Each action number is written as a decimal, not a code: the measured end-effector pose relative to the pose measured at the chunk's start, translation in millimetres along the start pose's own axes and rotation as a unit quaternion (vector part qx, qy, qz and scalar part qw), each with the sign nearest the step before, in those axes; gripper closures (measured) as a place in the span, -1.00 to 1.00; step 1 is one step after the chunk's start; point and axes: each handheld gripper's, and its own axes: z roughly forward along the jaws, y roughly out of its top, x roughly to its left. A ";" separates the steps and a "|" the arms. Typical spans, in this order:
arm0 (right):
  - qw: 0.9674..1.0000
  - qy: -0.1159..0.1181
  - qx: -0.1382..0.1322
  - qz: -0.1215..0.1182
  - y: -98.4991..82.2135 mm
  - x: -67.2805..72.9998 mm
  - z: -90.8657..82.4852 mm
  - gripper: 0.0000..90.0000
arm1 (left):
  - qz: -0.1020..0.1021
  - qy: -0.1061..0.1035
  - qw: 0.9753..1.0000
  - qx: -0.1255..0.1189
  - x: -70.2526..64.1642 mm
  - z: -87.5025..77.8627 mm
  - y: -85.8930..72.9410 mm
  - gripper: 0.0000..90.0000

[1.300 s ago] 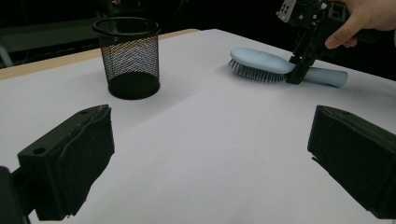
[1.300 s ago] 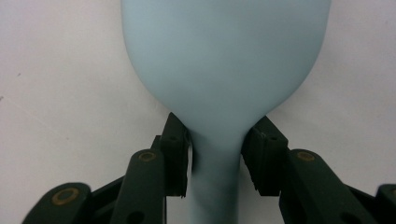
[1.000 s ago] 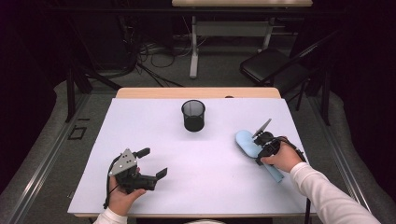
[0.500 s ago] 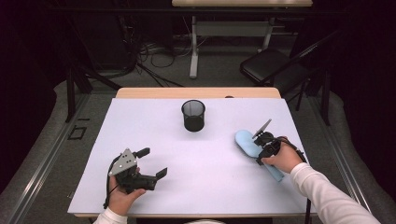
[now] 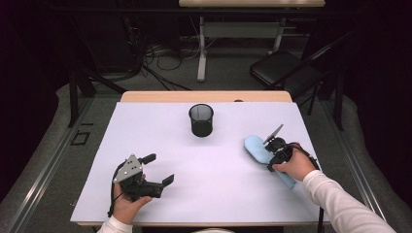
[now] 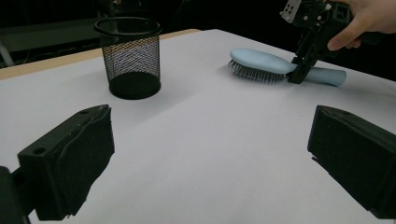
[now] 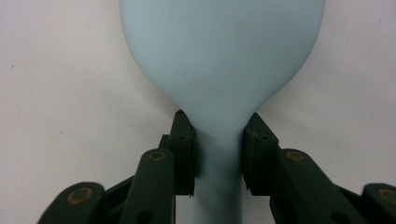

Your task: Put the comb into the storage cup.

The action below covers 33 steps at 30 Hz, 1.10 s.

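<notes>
A light blue hairbrush (image 5: 256, 148) lies bristles down on the white table (image 5: 145, 136) at the right. My right gripper (image 5: 273, 147) points down at it, its jaws closed against both sides of the hairbrush neck (image 7: 218, 154). In the left gripper view the hairbrush (image 6: 266, 63) rests flat with the right gripper (image 6: 299, 72) on its handle. My left gripper (image 5: 158, 170) sits low near the table's front left, open, with nothing between its fingers (image 6: 70, 154).
A black mesh cup (image 5: 201, 120) stands upright at the middle back of the table, also seen as the mesh cup (image 6: 128, 56) ahead of the left gripper. A dark chair (image 5: 286, 68) and cables lie on the floor beyond the far edge.
</notes>
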 end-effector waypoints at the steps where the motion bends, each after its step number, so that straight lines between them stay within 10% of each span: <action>1: 1.000 0.000 -0.001 -0.003 0.0 -0.4 0.1 0.54 | 0.000 0.000 1.000 0.000 0.0 0.0 0.0 -0.99; 10: 0.999 -0.007 0.027 -0.019 0.2 -2.1 -5.2 0.54 | 0.000 -0.002 1.000 0.000 0.3 0.1 0.0 -0.99; 11: 1.000 0.003 -0.006 -0.009 -2.1 -1.8 -0.6 0.54 | 0.000 0.001 1.000 0.000 0.1 0.0 0.0 -0.99; 33: 0.999 0.014 -0.035 0.001 -6.0 -4.5 -11.4 0.55 | 0.000 -0.002 1.000 0.000 0.1 0.6 -0.3 -0.99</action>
